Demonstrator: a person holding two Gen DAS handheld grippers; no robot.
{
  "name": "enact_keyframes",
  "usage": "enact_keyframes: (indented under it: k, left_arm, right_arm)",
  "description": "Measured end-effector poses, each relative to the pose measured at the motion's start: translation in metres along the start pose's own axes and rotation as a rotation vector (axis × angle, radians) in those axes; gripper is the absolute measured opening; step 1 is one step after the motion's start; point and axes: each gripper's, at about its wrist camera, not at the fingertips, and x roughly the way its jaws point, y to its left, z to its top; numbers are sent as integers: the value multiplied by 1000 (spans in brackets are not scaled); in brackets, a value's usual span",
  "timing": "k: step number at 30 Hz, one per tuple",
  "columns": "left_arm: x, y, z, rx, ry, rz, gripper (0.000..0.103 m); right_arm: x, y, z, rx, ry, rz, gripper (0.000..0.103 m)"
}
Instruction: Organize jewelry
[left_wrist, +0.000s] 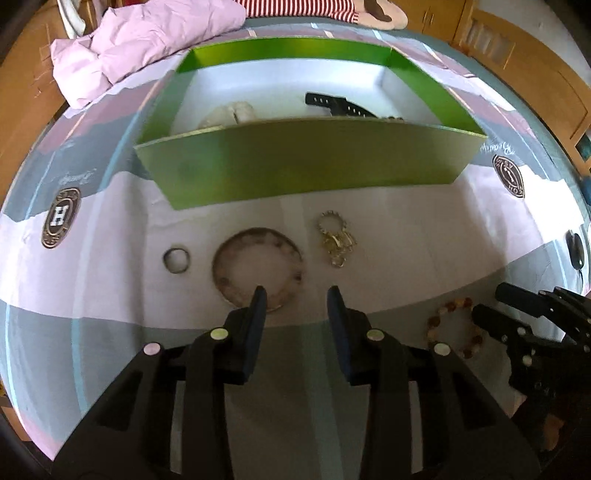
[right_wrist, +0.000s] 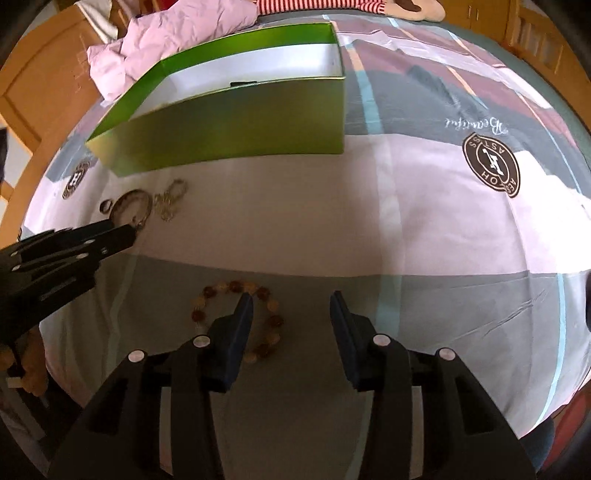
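Both grippers hang over the bedsheet (right_wrist: 424, 229) with their jaws partly apart and nothing pinched between them.

The left gripper (left_wrist: 297, 295) has its left pad sitting over the near rim of the bangle (left_wrist: 257, 266), while the right pad is over bare sheet; whether it actually touches the bangle can't be told from here. The right gripper (right_wrist: 291, 299) is in much the same spot with the bead bracelet (right_wrist: 238, 319): its left pad overlaps the loop and the other pad is off to the side, clear of it.

Using the box (left_wrist: 310, 162) as the landmark: it's a shiny green cardboard box with a pale lining, open on top. Inside it are a black perforated strap (left_wrist: 338, 105) and a whitish lumpy thing that's too blurry to name. Right in front of its near wall lie three pieces in a row, namely a small plain ring (left_wrist: 176, 259), the bangle, which is a thin, mottled pinkish-brown hoop, and a gold chain (left_wrist: 336, 238) bunched into a heap with a toothed ring on top. The bead bracelet, round amber and cream beads, lies farther out from the box and off to the right of the row.

The sheet is smooth fabric in pink, grey and maroon blocks with round brown logo badges. Behind the box sits a crumpled pink cloth (left_wrist: 140, 40).
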Motion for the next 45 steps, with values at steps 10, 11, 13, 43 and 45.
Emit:
enact_keyframes:
  k: [10, 11, 13, 43, 45]
  left_arm:
    - [-2, 14, -4, -48, -1, -8, 1]
    - [-4, 15, -5, -53, -5, -10, 0]
    - [-12, 17, -6, -63, -22, -22, 0]
    - [-34, 9, -1, -21, -67, -45, 0]
    - [-45, 8, -3, -13, -84, -51, 0]
  right_arm:
    - [6, 9, -3, -46, 6, -26, 21]
    - [7, 9, -3, -50, 5, -21, 10]
    - [6, 11, -3, -59, 4, -8, 8]
    - [-1, 23, 2, -88, -31, -4, 8]
    - [-7, 23, 3, -83, -48, -3, 8]
